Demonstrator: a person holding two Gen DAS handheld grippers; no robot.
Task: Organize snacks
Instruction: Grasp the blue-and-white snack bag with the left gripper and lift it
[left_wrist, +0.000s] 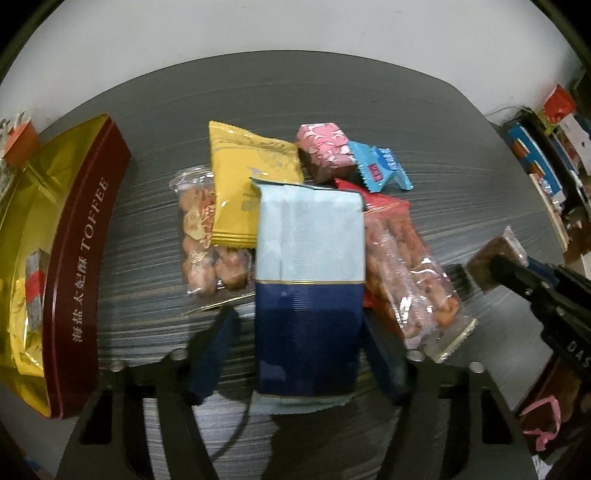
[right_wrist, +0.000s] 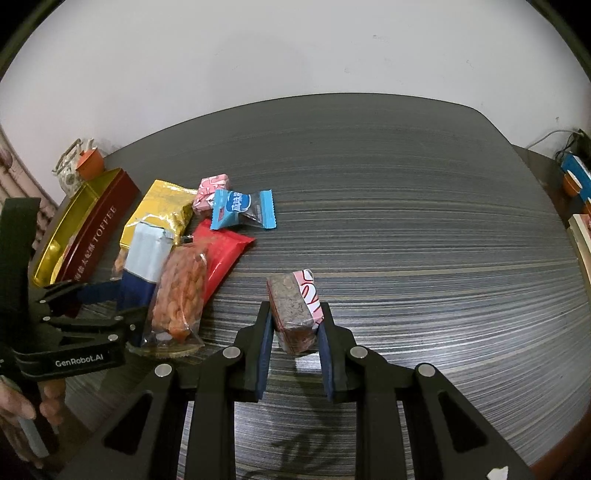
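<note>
At your left claw:
- Your left gripper (left_wrist: 297, 325) points steeply down and straddles the near, dark-blue end of the blue packet (left_wrist: 308, 258). The jaws stand spread: a strip of table shows between the left pad and the packet, so no pinch is confirmed. Whether the right pad touches the packet cannot be told.
- The blue packet lies flat on the grey striped table (right_wrist: 406, 221), its pale-blue end pointing away from you and resting on top of the pile.
- Right of the blue packet and clear of the pile, your right gripper (right_wrist: 295, 308) is pressed tight on a brown cake block (right_wrist: 288, 306) with a pink-and-white wrapper at one side. The block is held off the table.
- Touching the blue packet's right edge is a clear bag of peanuts (left_wrist: 410, 280), which lies on a red packet (right_wrist: 221, 251).
- Against the blue packet's left edge is a second clear snack bag (left_wrist: 199, 236), partly covered by a yellow packet (left_wrist: 251, 173).
- The yellow packet's right edge is tucked under the blue packet's far end.
- Beyond the blue packet's far end sits a pink-wrapped block (left_wrist: 325, 147). A light-blue candy (left_wrist: 380, 166) touches it on the right.
- Well left of the blue packet stands the open toffee tin (left_wrist: 81, 258), maroon outside and gold inside, with at least one wrapped piece in it.
</note>
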